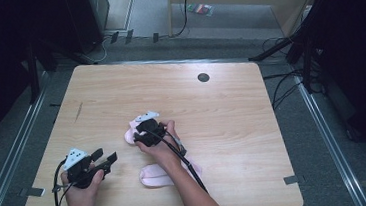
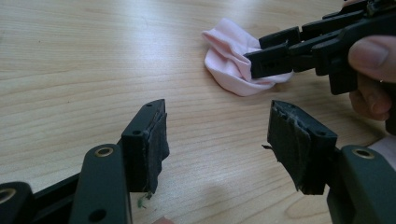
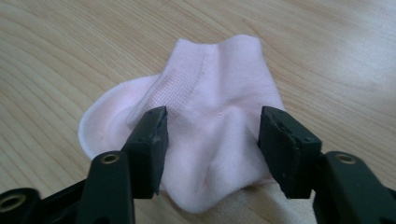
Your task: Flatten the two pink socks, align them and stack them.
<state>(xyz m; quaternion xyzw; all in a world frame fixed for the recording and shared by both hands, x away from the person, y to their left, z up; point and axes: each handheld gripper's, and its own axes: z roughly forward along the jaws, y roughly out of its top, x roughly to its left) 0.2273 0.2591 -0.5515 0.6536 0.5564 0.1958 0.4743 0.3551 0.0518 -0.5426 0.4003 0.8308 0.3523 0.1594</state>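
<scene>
A pink sock (image 1: 131, 134) lies bunched near the table's middle. My right gripper (image 1: 137, 135) is open over it. In the right gripper view its black jaws straddle the raised middle of the sock (image 3: 215, 112), one on each side, and the gripper (image 3: 212, 140) is not closed on the fabric. A second pink sock (image 1: 153, 176) lies flat nearer the front edge, partly under the right forearm. My left gripper (image 1: 104, 156) rests open at the front left, nothing between its jaws (image 2: 215, 140). In the left gripper view, the bunched sock (image 2: 226, 65) and the right gripper (image 2: 256, 52) are ahead.
The wooden table (image 1: 119, 88) has a dark round hole (image 1: 203, 77) at the back right. Black cables trail from both grippers toward the front edge. Metal rails and dark stands flank the table on the floor.
</scene>
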